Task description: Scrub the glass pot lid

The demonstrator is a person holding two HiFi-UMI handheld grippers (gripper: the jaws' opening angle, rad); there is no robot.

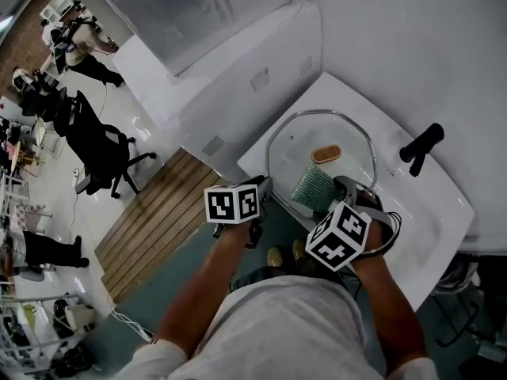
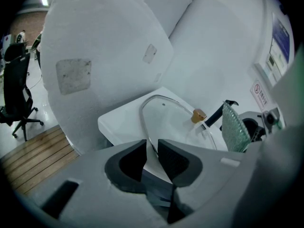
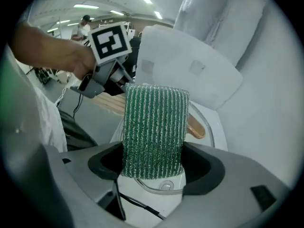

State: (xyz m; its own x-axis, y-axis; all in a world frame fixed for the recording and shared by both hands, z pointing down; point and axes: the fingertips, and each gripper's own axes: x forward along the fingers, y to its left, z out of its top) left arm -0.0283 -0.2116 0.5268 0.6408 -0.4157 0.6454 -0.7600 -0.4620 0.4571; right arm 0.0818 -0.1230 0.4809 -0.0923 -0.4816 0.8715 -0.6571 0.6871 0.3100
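The glass pot lid (image 1: pixel 313 137), steel-rimmed with a tan knob (image 1: pixel 326 153), stands tilted over the white sink (image 1: pixel 432 212). My left gripper (image 1: pixel 260 192) is at its near-left edge, shut on the rim. In the left gripper view the rim (image 2: pixel 146 122) runs down between the left gripper's (image 2: pixel 152 152) dark pads. My right gripper (image 1: pixel 339 188) is shut on a green ribbed scrub pad (image 1: pixel 315 187), held over the lid's near side. In the right gripper view the scrub pad (image 3: pixel 154 129) stands upright between the right gripper's (image 3: pixel 153 167) jaws, hiding most of the knob (image 3: pixel 195 128).
A black faucet lever (image 1: pixel 421 145) sits at the sink's far right, against the white wall. Left of the sink lie a wooden slatted platform (image 1: pixel 158 220) and a black office chair (image 1: pixel 95 145). People stand far off at the left.
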